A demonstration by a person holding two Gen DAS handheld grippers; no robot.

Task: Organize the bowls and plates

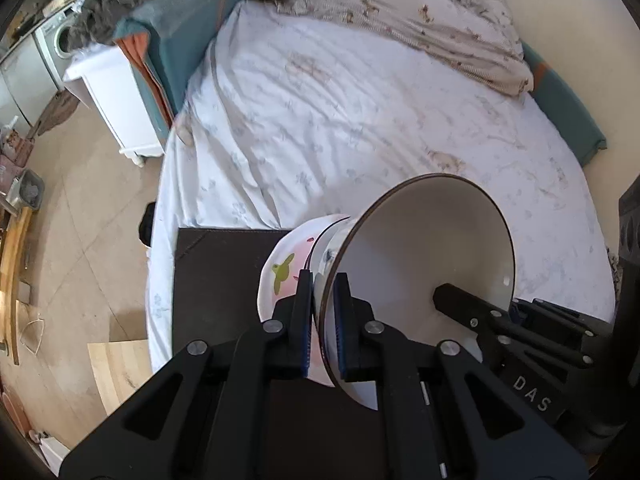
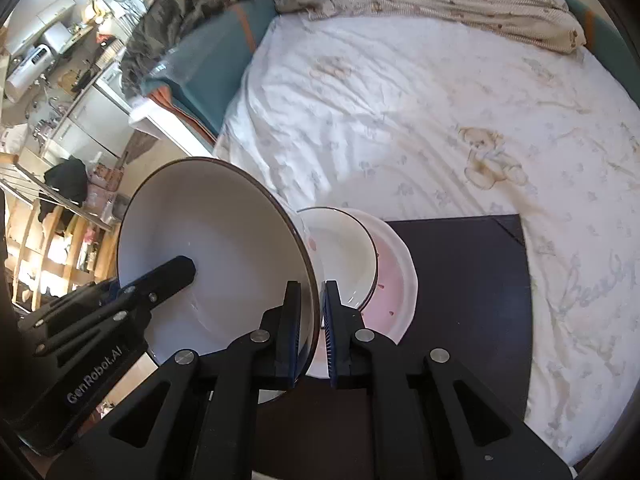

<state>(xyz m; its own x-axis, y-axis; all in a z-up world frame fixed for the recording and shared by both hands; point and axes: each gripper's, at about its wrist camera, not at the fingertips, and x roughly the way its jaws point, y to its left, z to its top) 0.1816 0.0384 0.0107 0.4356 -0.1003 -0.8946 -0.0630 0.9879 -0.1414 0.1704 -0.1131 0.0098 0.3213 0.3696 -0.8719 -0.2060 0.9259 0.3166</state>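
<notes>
White china fills my left view: my left gripper is clamped narrow on the near rim of a big bowl, which is tipped up on edge with its brown-edged mouth facing right. My right gripper reaches in from the right, one finger inside the bowl. Just left of the bowl, a plate with a green bird print sits on a dark mat laid on the bed.

Over to my right view now: my right gripper pinches the same bowl's rim, jaws narrow, wall between the pads. My left gripper has a finger inside from the left. Right of the bowl, a smaller bowl rests on the pink-tinged plate, both on the mat.
</notes>
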